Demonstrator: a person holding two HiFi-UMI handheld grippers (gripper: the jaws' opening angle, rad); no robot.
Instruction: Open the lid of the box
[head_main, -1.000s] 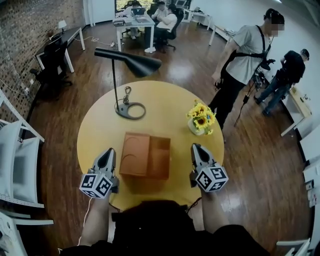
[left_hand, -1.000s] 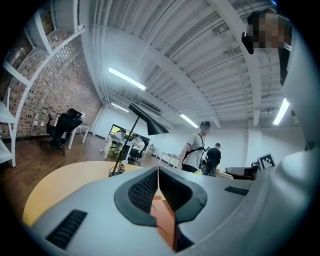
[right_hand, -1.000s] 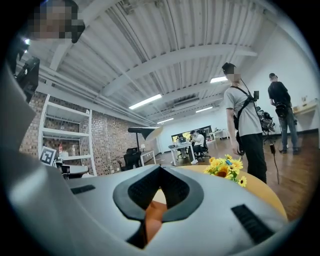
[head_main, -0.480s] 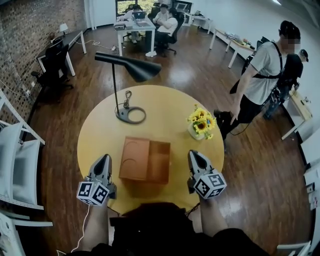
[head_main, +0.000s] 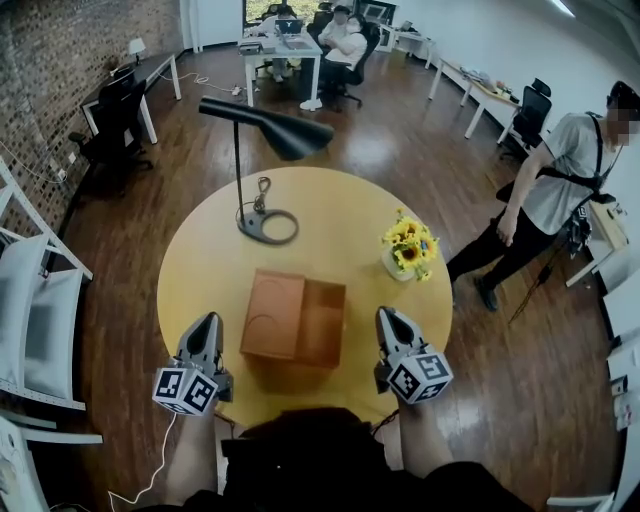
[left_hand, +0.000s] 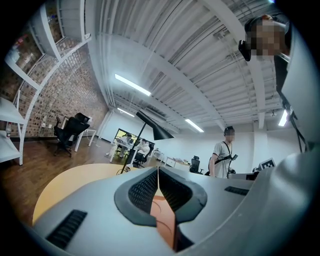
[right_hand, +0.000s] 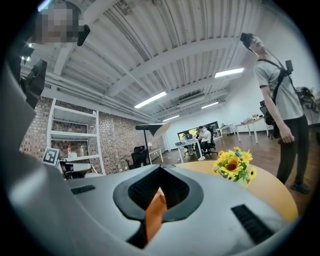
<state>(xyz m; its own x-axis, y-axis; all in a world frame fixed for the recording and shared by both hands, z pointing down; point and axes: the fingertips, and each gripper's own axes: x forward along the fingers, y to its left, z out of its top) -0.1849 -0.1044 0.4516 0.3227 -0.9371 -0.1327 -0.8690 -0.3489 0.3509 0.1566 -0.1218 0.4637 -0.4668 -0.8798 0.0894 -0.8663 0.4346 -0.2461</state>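
Your left tool (head_main: 207, 322) and right tool (head_main: 386, 316) are both closed, jaws together with nothing between them. The brown box (head_main: 295, 320) sits on the round yellow worktop (head_main: 330, 215) between the two tools, near each but touching neither. Beyond it stand a black lamp (head_main: 262, 130) on the left and a vase of sunflowers (head_main: 408, 247) on the right, both apart from the box.

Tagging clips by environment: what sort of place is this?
Probably an open-plan office or lab: a desk with seated people at the far end, black office chairs, a brick wall, and a wooden floor around the round table.
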